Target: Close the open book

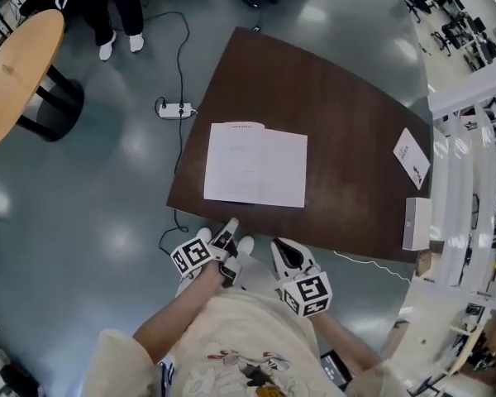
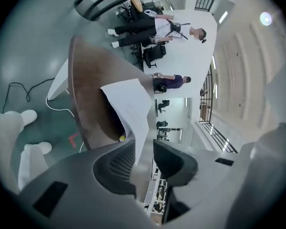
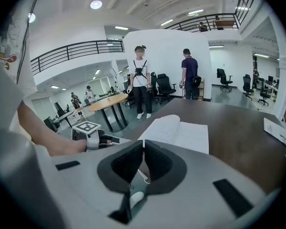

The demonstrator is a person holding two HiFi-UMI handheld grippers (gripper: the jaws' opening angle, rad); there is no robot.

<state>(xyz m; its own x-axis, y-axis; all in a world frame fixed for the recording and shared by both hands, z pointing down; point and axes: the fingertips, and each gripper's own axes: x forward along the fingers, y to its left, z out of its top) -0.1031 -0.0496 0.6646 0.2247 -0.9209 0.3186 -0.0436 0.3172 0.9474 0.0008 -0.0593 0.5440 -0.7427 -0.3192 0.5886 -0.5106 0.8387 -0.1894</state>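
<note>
An open white book (image 1: 255, 165) lies flat near the front edge of the dark brown table (image 1: 347, 114). Both grippers hover just off that front edge, in front of the person's body. My left gripper (image 1: 226, 236) is rolled on its side, its tip close to the book's near left corner. In the left gripper view its jaws (image 2: 144, 149) stand apart, and the book (image 2: 131, 104) shows beyond the gap, not pressed by the pads. My right gripper (image 1: 288, 256) is shut with nothing in it (image 3: 143, 144); the book (image 3: 181, 132) lies ahead of it.
A white leaflet (image 1: 412, 155) and a white box (image 1: 417, 222) lie by the table's right edge. White shelving (image 1: 471, 180) stands to the right. On the floor are a power strip (image 1: 174, 110) and cables. A round wooden table (image 1: 16, 64) and standing people are at the far left.
</note>
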